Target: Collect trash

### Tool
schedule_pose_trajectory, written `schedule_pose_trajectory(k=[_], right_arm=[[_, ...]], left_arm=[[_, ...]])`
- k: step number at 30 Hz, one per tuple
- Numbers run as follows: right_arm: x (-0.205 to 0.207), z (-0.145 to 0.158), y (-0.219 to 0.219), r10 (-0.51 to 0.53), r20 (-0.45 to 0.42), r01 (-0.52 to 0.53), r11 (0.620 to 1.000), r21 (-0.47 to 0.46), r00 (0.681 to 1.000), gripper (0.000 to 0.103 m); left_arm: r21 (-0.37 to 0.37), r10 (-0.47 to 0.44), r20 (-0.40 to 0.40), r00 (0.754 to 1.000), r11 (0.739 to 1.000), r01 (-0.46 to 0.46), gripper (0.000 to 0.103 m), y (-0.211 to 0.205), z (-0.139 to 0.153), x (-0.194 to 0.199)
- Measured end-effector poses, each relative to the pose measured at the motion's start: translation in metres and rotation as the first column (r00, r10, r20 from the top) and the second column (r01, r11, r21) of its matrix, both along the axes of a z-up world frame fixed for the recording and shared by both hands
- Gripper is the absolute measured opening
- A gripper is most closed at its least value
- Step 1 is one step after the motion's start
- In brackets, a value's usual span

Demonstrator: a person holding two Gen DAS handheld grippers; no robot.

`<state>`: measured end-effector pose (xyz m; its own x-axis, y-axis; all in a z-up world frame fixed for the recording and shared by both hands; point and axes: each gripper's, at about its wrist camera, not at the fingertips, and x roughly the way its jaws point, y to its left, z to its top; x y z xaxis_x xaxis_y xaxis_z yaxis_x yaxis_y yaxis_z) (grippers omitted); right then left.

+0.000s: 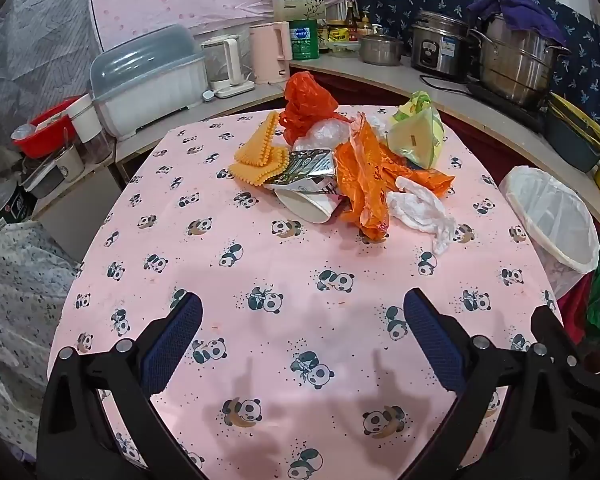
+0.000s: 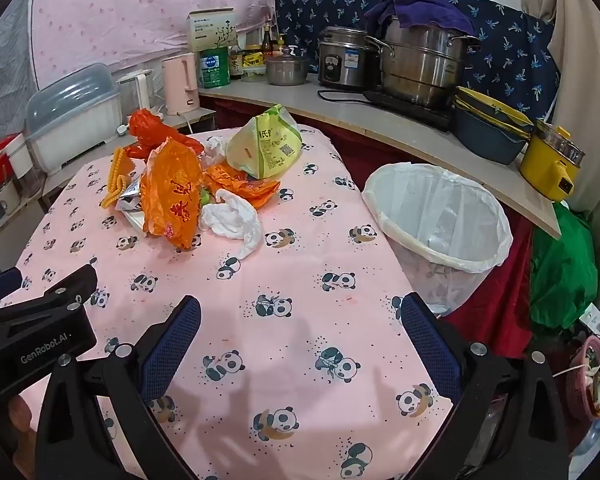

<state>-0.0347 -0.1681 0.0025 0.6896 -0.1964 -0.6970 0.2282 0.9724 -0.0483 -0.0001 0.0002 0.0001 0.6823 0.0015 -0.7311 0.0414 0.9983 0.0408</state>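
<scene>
A pile of trash lies at the far side of the pink panda tablecloth (image 1: 260,264): a red plastic bag (image 1: 306,104), an orange wrapper (image 1: 364,176), a green-yellow snack bag (image 1: 416,136), a crumpled white tissue (image 1: 420,208), a paper cup (image 1: 308,204), a yellow bumpy piece (image 1: 260,156) and a foil wrapper (image 1: 304,166). My left gripper (image 1: 302,316) is open and empty, well short of the pile. My right gripper (image 2: 300,320) is open and empty above the near table. A bin with a white liner (image 2: 440,216) stands off the table's right edge (image 1: 552,216).
A counter behind and to the right holds a dish rack (image 1: 148,80), kettles (image 1: 270,52), a rice cooker (image 1: 438,46), a steel pot (image 1: 516,64) and a yellow pot (image 2: 552,160). A green bag (image 2: 560,272) lies on the floor to the right. The left gripper's body (image 2: 32,328) shows at the left.
</scene>
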Motion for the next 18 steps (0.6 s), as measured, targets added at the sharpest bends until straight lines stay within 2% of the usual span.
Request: schedule_pose_trajectory(k=[18], right_arm=[[0.002,-0.005,-0.005,-0.015,-0.008,0.015,1.000,0.008,1.000,0.096]], left_arm=[[0.002,-0.004,0.007,1.000,1.000,0.004,0.096,-0.003,-0.004,0.003]])
